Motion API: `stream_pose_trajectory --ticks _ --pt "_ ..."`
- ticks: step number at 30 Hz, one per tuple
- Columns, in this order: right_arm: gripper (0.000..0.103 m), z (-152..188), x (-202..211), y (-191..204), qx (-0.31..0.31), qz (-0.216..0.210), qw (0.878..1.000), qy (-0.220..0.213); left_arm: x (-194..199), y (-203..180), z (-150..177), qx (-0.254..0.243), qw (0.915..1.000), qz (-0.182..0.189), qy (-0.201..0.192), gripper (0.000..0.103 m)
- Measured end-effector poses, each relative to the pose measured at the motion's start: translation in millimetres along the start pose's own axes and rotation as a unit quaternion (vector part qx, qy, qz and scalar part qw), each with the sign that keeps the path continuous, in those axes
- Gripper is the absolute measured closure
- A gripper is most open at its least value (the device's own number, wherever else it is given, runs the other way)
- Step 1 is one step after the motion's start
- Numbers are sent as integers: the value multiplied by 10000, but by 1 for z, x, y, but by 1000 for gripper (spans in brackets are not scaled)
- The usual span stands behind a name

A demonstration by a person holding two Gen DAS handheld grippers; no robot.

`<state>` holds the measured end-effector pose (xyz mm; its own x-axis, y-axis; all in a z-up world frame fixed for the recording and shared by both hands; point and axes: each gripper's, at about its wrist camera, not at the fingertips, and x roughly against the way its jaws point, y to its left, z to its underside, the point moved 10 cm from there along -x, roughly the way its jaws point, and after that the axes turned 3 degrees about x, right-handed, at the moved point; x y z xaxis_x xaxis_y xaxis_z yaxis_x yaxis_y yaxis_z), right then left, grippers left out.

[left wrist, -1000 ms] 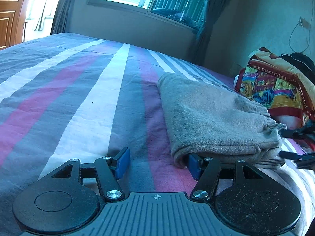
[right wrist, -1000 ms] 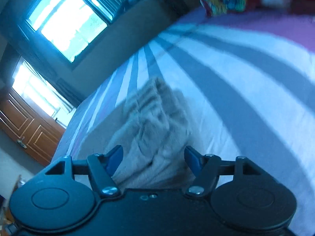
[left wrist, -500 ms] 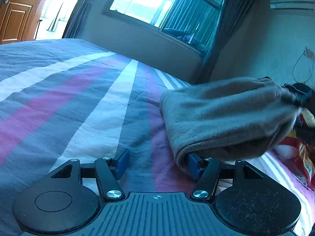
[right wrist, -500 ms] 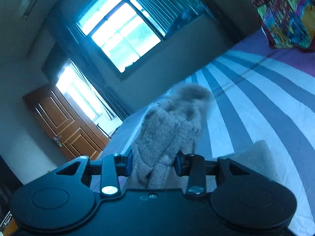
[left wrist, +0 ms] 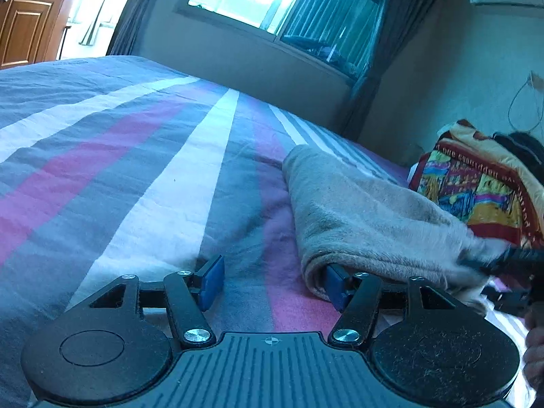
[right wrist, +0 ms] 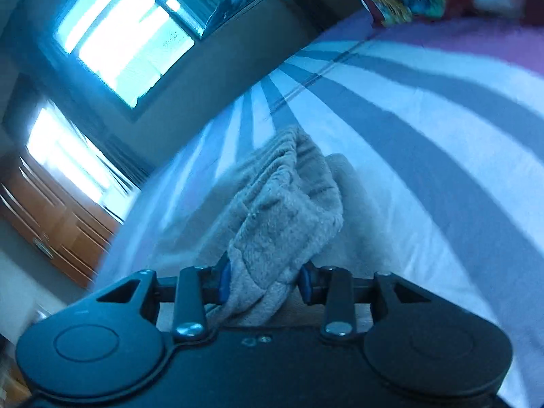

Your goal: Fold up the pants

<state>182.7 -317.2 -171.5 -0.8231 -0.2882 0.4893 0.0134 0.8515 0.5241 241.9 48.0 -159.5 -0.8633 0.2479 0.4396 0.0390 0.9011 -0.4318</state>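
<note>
Beside pants [left wrist: 367, 217], colourful blanket [left wrist: 476, 187], striped bedsheet [left wrist: 153, 183]

Left gripper [left wrist: 273, 280]: black plastic body with a ribbed centre plate and small crosshair mark, two round discs at the near corners, the right one dusty with lint. Black link arms with silver screws, blue pads on the fingertips [left wrist: 211, 280]. Right gripper [right wrist: 263, 282]: same black build, smooth centre plate, silver screws, blue pads.
</note>
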Motion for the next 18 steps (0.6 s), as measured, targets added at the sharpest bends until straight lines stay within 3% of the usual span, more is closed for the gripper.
stream_pose_trajectory --ticks 3,12,15,18 --pt "68 12 -17 -26 -291 171 9990 280 -1 -1 1 -66 9999 -62 82 38" --pt "67 9 -3 -16 -202 30 9998 88 -1 -1 2 -90 9999 -67 110 37" --pt "68 19 -15 -29 -392 217 9982 387 -2 -2 2 -127 9998 -64 133 37" --pt "68 18 -14 -26 -275 279 9985 378 -2 -1 3 -93 9999 -48 137 37"
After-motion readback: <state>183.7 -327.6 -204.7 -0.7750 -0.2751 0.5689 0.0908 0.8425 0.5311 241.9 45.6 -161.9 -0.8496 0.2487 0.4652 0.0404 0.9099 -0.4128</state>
